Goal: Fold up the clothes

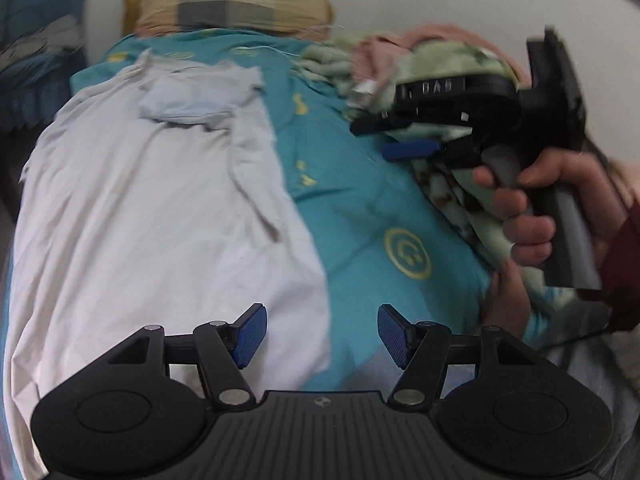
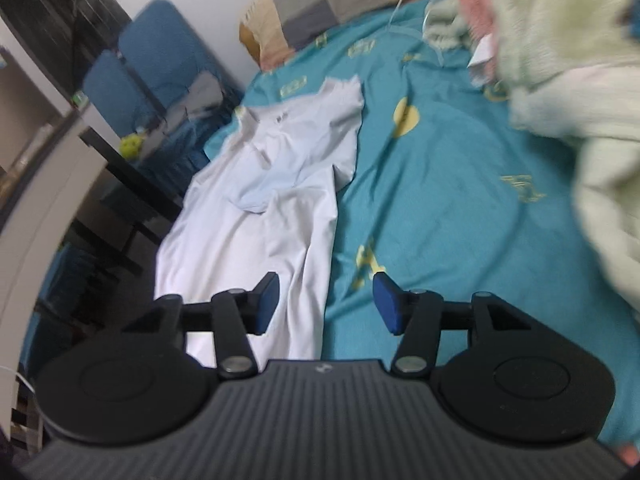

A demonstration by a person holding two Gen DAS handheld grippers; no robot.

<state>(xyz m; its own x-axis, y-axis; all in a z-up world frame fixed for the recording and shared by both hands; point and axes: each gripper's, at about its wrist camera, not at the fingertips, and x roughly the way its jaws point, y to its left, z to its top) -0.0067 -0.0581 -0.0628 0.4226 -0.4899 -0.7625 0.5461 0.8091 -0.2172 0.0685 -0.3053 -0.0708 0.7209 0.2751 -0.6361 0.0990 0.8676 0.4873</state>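
**White shirt flat on the bed, both grippers empty**

White cotton, a shirt lies spread along the left side of the teal bedsheet, collar toward the checked pillow. The left gripper hovers over its edge, jaws released. The right gripper hangs above, jaws parted, nothing between them.

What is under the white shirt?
The white shirt lies flat on a teal bedsheet with yellow prints. The sheet shows all around it, but the part directly beneath is covered.
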